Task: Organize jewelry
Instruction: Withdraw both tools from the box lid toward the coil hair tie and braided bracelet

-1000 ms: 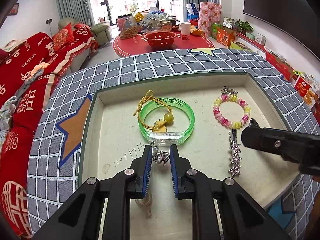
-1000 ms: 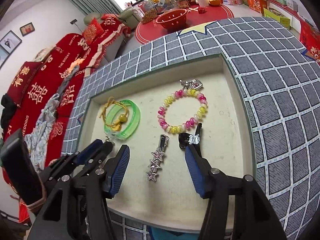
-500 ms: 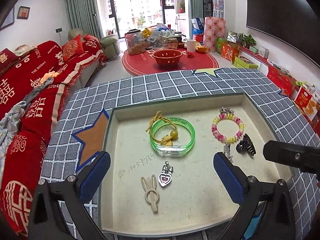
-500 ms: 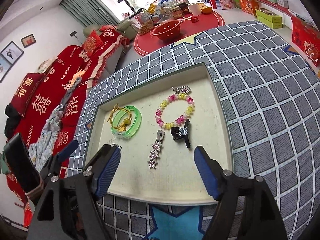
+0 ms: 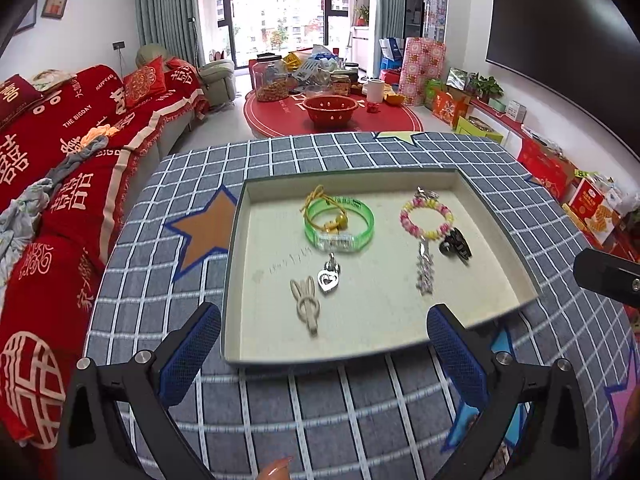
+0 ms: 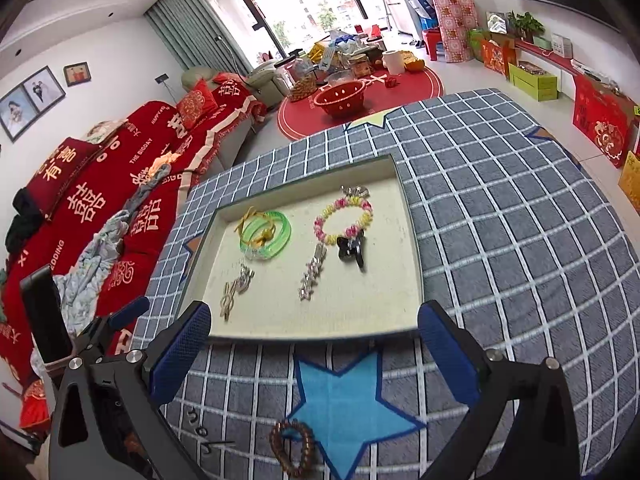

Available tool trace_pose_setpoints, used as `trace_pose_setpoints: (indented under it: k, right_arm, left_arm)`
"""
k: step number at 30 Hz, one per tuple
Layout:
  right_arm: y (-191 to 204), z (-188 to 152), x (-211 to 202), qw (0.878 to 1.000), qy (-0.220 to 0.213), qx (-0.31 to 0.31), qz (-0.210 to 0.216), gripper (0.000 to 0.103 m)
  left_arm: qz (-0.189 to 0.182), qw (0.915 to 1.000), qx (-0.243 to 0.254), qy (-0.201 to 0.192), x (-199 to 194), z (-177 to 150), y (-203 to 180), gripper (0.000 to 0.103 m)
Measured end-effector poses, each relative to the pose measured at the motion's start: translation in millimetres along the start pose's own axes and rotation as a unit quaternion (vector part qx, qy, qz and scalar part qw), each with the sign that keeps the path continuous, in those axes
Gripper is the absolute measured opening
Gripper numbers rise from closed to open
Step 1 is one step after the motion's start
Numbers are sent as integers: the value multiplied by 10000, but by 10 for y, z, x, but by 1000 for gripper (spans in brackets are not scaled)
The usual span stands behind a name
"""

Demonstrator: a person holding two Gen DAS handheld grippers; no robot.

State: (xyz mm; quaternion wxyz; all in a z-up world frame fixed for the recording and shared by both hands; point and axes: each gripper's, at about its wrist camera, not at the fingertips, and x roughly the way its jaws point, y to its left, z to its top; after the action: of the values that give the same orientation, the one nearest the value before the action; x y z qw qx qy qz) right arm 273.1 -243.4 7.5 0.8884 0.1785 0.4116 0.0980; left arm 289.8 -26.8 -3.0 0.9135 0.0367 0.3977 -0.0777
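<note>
1. The counter (image 5: 360, 400) wears a grey cloth with a white grid and coloured stars; a red sofa (image 5: 60, 152) runs along its left side.
2. A shallow cream tray (image 5: 360, 344) with a dark rim lies on the cloth and holds nearly all the jewelry.
3. The left gripper (image 5: 324, 350) hangs over the tray's near edge with its jaws spread wide, having just been opening; nothing sits between them; the right gripper (image 6: 314, 344) stands likewise over the near rim, jaws apart after opening further, with nothing between them.
4. A green bangle (image 5: 339, 224) lies toward the tray's far side, with a yellow cord tie (image 5: 324, 208) draped across it.
5. To its right rests a pink-and-yellow bead bracelet (image 5: 426, 218) with a small silver charm at its far end.
6. A black claw clip (image 6: 351, 249) touches the bracelet's near edge; just left of it a silver star clip (image 6: 312, 274) stretches toward the near rim.
7. A beige rabbit-ear clip (image 5: 306, 306) lies in the near left part of the tray, with a silver heart pendant (image 5: 329, 278) just beside it on its right.
8. A brown bead bracelet (image 6: 290, 450) lies outside the tray on the cloth, at the edge of a blue star (image 6: 344, 400), seen in the right wrist view.
</note>
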Motion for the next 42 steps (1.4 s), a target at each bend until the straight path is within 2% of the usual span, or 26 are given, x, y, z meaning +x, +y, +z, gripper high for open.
trace_pose_setpoints:
  k: [9, 15, 18, 25, 35, 38, 42]
  right_arm:
    - [-59, -333, -223, 9996, 274, 31, -14, 103]
    - [-53, -576, -259, 9988, 473, -115, -106, 103]
    - [-48, -684, -262, 9981, 580, -156, -148, 103]
    - [-51, -940, -189, 9952, 842, -320, -392, 103]
    - [64, -1061, 54, 9879, 1133, -850, -627, 103]
    - [81, -1054, 131, 9860, 1213, -944, -642, 97]
    - [98, -1058, 247, 9824, 1364, -1071, -698, 79]
  left_arm:
    - [204, 9997, 136, 98, -323, -417, -22, 103]
    - [-16, 9995, -77, 316, -439, -746, 69, 103]
    - [-284, 9982, -75, 517, -456, -904, 45, 103]
    - [-554, 9962, 3, 673, -597, -1366, -105, 103]
    - [-701, 9947, 285, 692, -657, -1530, -409, 103]
    - [-672, 9947, 351, 690, -653, -1552, -482, 103]
    - [-685, 9944, 422, 684, -659, -1574, -538, 103]
